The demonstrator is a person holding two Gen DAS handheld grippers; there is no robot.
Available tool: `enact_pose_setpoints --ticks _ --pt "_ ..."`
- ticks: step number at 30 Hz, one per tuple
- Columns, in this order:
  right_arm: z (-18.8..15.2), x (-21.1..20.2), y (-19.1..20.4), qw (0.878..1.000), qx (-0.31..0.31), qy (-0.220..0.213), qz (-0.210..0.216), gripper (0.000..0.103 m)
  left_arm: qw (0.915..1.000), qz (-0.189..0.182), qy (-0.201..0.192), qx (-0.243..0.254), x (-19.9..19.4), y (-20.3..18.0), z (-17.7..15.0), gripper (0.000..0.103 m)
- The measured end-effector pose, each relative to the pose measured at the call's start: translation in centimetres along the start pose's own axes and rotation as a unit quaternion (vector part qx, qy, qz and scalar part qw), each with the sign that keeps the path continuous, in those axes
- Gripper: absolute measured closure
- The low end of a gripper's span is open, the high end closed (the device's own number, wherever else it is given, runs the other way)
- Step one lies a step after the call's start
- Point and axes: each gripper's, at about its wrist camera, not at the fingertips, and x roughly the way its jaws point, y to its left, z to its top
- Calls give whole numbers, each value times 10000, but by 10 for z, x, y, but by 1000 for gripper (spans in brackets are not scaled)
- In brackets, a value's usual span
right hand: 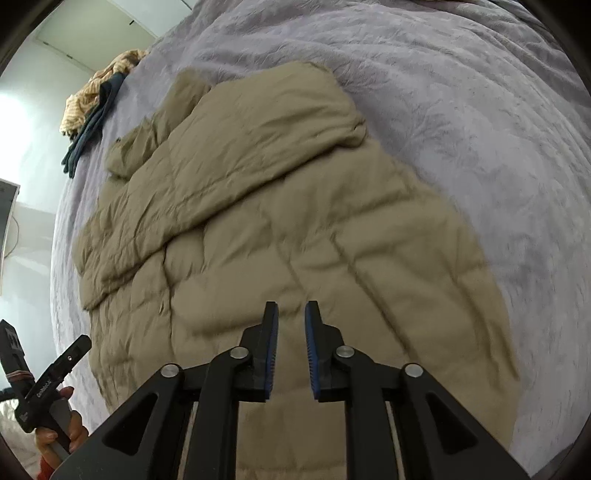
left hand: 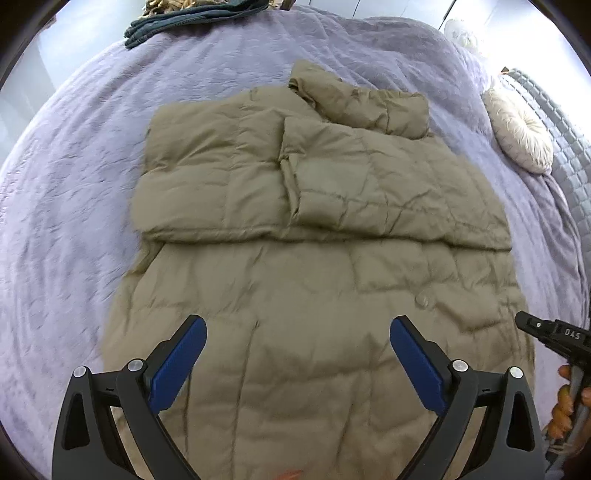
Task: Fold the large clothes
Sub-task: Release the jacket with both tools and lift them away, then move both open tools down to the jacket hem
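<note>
A khaki padded coat [left hand: 314, 258] lies flat on a lavender bedspread [left hand: 74, 206]. Both sleeves are folded across its upper half, and the collar [left hand: 354, 99] is bunched at the far end. My left gripper [left hand: 298, 323] hovers open above the coat's lower half, its blue pads spread wide with nothing between them. In the right wrist view the same coat [right hand: 280, 229] runs away to the upper left. There my right gripper [right hand: 291, 306] hangs above it, open by only a narrow gap that holds no cloth.
A dark teal garment [left hand: 166, 22] with a tan fringed cloth lies at the bed's far left corner. A round cream cushion [left hand: 521, 136] leans on a grey quilted headboard [left hand: 565, 122]. A hand [right hand: 55, 439] grips the other tool's handle at lower left.
</note>
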Motion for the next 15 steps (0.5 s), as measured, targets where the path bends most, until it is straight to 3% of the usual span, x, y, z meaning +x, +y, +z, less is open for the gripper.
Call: enact_pose_setpoints --ticks 2,7,13,15 --pt "-7 -3 3 10000 10 50 35 62 9999 125 45 68 -6 0 -7 3" --pt "-24 -12 11 9998 32 177 40 55 9994 285 184 0 -22 6 -24 3" --pt "-43 -26 24 9994 -94 315 45 33 9982 349 468 -111 -35 12 -41 3" --pt "-47 -29 25 9993 -79 359 26 30 9975 352 588 -192 -39 14 -44 3"
